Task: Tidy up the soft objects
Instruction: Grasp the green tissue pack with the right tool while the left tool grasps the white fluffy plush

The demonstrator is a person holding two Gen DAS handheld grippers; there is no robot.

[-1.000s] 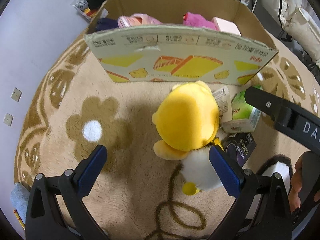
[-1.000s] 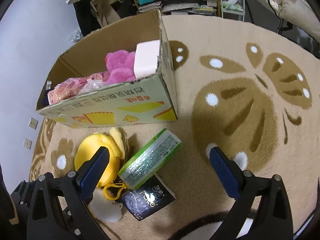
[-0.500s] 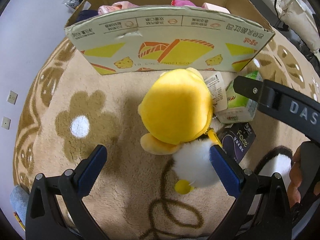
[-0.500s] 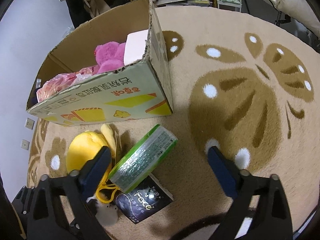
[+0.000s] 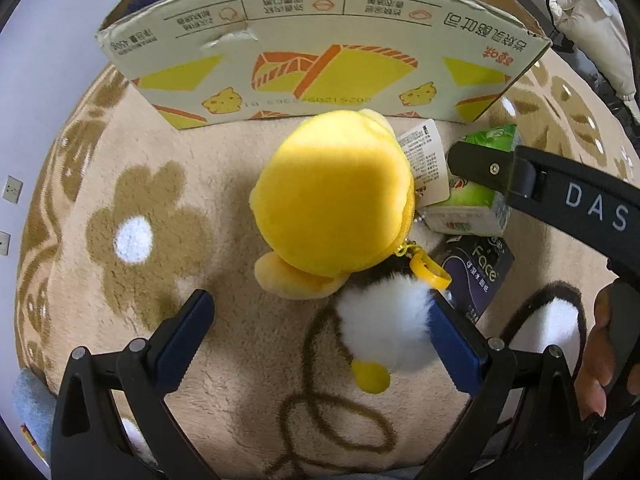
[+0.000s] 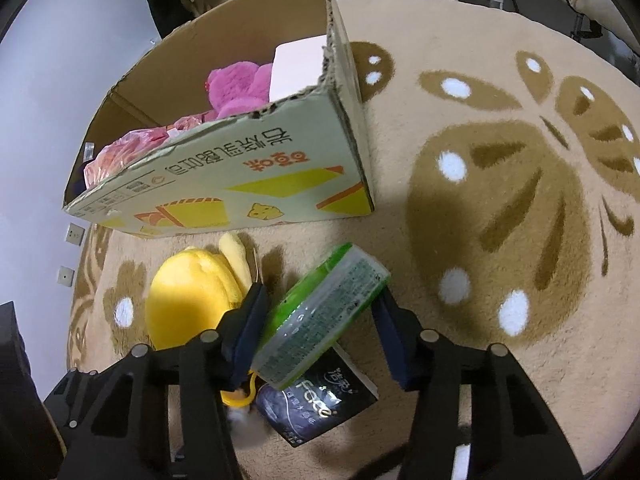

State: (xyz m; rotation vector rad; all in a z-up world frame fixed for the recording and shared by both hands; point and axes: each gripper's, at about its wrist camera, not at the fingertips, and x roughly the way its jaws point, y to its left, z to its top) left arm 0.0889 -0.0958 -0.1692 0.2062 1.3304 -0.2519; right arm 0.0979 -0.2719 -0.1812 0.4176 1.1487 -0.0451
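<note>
Half the dark pack [image 6: 316,408] hides under green pack [image 6: 324,316].

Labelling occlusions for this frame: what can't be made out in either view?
- Box contents: left view, near wall hides nearly all.
- Dark pack: right view, green tissue pack covers its top; print too small.
- White fluffy toy: right view, blurred behind the right claw, closing around the tissue pack.
- Yellow plush face: turned away in both.

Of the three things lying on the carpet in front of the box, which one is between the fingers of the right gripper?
The green tissue pack. The right gripper is closing around it, while the yellow plush toy lies beside it and the dark pack lies underneath.
</note>
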